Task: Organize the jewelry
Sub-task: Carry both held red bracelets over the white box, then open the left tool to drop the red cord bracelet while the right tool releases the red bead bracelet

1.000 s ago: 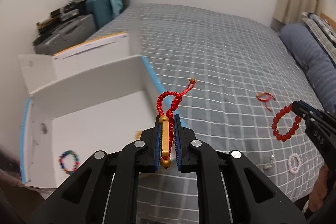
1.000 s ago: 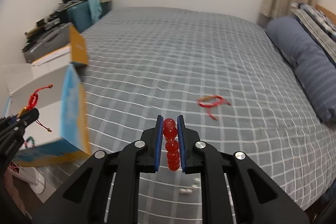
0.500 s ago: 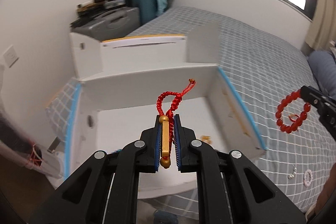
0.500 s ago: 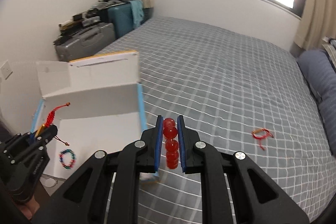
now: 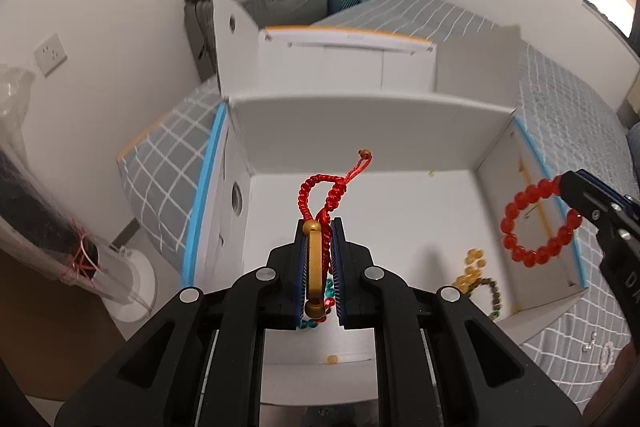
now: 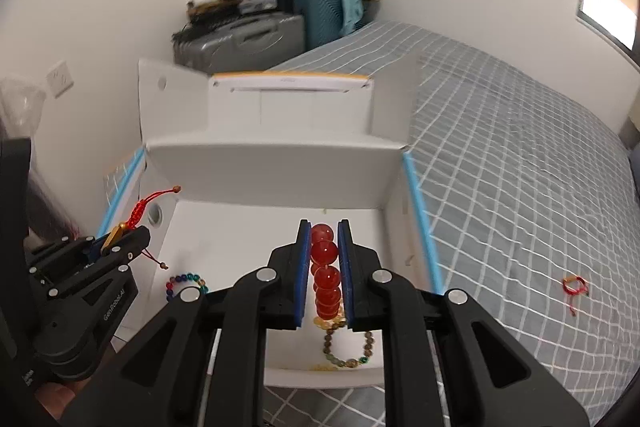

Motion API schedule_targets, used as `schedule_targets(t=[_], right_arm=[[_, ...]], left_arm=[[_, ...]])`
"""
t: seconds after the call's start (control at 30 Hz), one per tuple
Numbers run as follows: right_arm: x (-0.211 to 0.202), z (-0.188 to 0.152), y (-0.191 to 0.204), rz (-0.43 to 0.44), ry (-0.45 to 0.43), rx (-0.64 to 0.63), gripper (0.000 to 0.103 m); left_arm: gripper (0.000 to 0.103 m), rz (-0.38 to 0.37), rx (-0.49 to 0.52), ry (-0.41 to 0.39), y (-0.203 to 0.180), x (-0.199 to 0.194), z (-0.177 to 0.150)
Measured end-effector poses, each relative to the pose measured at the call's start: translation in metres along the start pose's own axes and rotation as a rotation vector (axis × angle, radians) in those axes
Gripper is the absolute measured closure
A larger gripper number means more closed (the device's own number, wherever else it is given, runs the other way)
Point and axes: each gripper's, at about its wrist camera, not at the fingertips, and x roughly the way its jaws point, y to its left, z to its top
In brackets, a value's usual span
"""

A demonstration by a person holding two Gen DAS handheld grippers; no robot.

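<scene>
The left tool [image 5: 319, 263] pinched a red braided cord bracelet [image 5: 320, 203] with a gold bar, and the right tool [image 6: 324, 279] pinched a glossy red bead bracelet [image 6: 325, 267]; both hung above the open white box [image 6: 280, 179] at the bed's [image 6: 520, 187] edge.

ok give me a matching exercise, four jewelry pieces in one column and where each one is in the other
1. red bead bracelet
2. red cord bracelet with gold bar
3. rainbow bead bracelet
4. small red cord bracelet

a. lying on the bed
b. held in the left gripper
c. held in the right gripper
d. lying in the white box

Pairs: 1-c, 2-b, 3-d, 4-a
</scene>
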Motion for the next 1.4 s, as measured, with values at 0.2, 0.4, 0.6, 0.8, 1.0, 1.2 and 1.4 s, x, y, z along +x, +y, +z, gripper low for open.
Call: schedule_targets(t=[0.2,0.4,0.6,0.8,1.0,1.2,1.4], right_arm=[[0.035,-0.015,0.009,0.030,0.073,-0.007,0.090],[0.059,-0.023,0.005,0.025,0.139,0.015,0.090],[0.068,-0.027,0.004,0.025,0.171,0.018,0.090],[0.068,-0.031,-0.002,0.025,0.172,0.021,0.089],[0.054,-0.029,-0.002,0.021,0.131,0.006,0.049],[0.034,-0.026,-0.005,0.009,0.069,-0.006,0.021],[0.019,-0.026,-0.018,-0.005,0.018,0.021,0.007]], left_arm=[[0.092,0.007,-0.013,0.059,0.006,0.031,-0.010],[0.090,0.026,-0.001,0.082,0.002,0.044,-0.012],[0.087,0.010,0.000,0.083,0.001,0.047,-0.014],[0.049,0.011,-0.024,0.046,0.005,0.038,-0.015],[0.033,0.015,-0.011,0.019,0.003,0.026,-0.016],[0.015,0.013,-0.003,-0.030,0.002,0.008,-0.016],[0.009,0.007,-0.007,-0.071,0.003,-0.007,-0.014]])
